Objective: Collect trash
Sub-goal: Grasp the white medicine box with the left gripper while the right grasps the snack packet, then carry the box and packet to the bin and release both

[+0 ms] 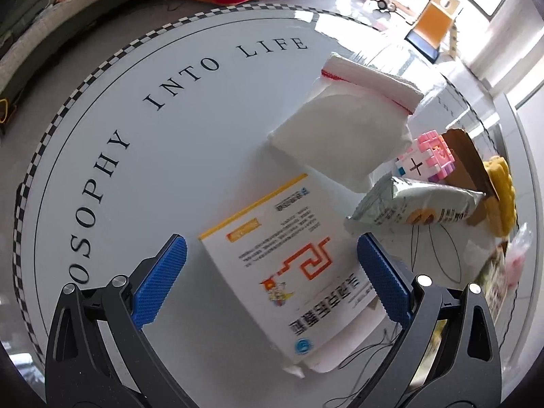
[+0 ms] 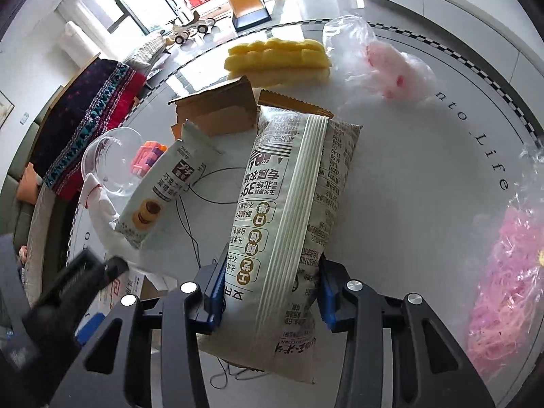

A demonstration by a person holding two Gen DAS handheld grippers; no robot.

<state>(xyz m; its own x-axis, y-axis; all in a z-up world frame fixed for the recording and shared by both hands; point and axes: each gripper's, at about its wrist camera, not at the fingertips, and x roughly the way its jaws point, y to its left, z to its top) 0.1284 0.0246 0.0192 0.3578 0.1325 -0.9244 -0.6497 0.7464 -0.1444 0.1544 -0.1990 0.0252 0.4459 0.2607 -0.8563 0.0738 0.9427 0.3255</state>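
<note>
Over the table, left tool wide, empty; right tool clamping snack packet.

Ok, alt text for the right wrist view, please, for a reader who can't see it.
The right gripper pinches a long printed snack bag between its blue pads on a round white table. Beyond lie a torn smaller wrapper, brown cardboard, a yellow sponge and clear plastic bags.
</note>
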